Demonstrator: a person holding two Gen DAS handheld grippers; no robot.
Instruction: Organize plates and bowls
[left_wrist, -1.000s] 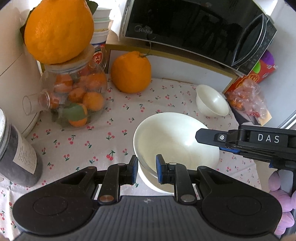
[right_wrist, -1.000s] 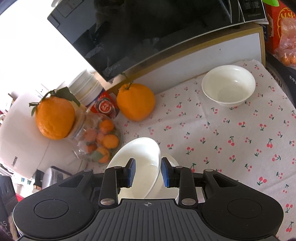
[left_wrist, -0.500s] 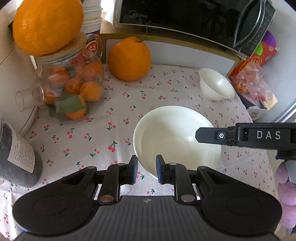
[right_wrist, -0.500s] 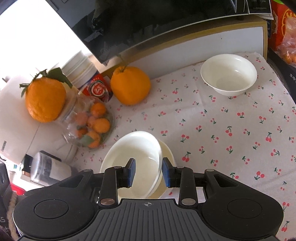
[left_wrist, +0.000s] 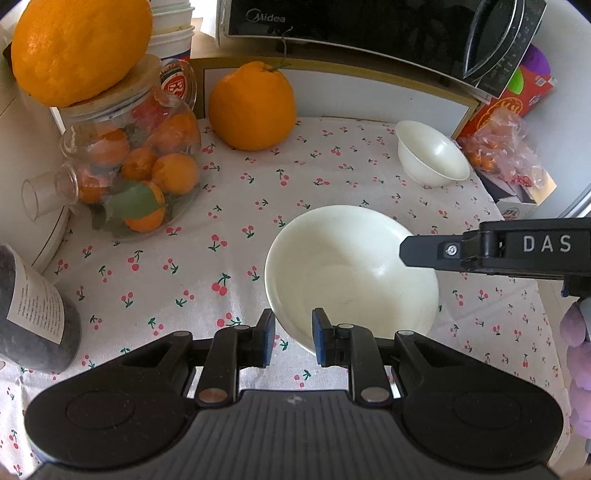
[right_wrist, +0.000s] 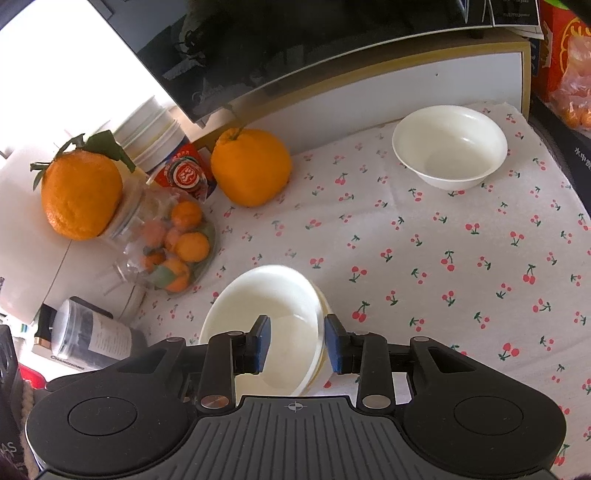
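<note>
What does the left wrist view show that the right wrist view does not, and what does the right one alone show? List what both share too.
Only the left wrist view: the right gripper seen from the side over the big bowl, and a purple plush toy. Only the right wrist view: green leaves on the orange atop the jar, and a second rim under the big bowl. Both: the small bowl, the loose orange, the jar, the cherry-print cloth.
</note>
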